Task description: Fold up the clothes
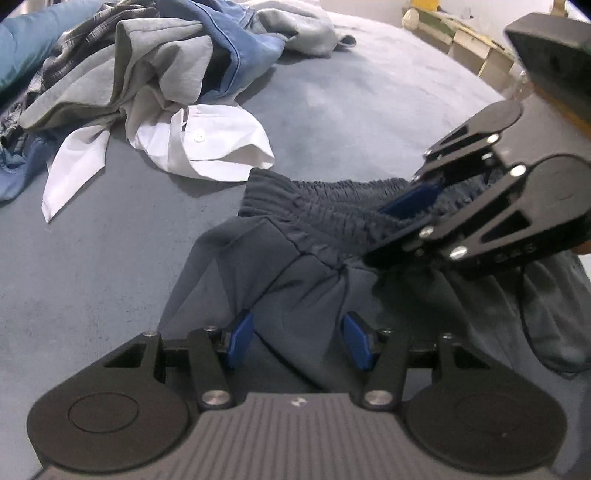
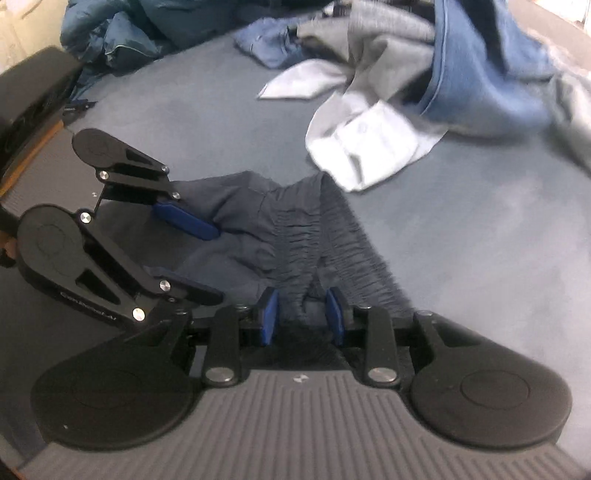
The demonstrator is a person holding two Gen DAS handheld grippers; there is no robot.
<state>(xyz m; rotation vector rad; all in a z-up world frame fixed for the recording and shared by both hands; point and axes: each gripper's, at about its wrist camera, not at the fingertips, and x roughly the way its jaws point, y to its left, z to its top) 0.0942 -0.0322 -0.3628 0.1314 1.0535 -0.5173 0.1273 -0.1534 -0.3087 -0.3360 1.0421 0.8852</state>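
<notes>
Dark grey-blue shorts (image 1: 306, 240) with a gathered elastic waistband (image 2: 295, 229) lie on the blue-grey bed cover (image 1: 369, 110). In the left wrist view my left gripper (image 1: 298, 338) stands open over the shorts' side. Loose fabric lies between its blue pads (image 1: 240, 339), unpinched. From the right, my right gripper (image 1: 391, 229) reaches onto the waistband. The right wrist view shows the right gripper (image 2: 301, 314) shut on a bunch of the waistband, whose pleats pull in toward its pads. There the left gripper (image 2: 218, 264) sits at the left, jaws wide.
A heap of clothes (image 1: 147, 74) in grey, blue and plaid lies beyond the shorts, with a white shirt cuff (image 1: 207, 147) nearest, touching the waistband's far end. A teal garment (image 2: 118, 33) lies at the far side. Light furniture (image 1: 461, 33) stands past the bed's edge.
</notes>
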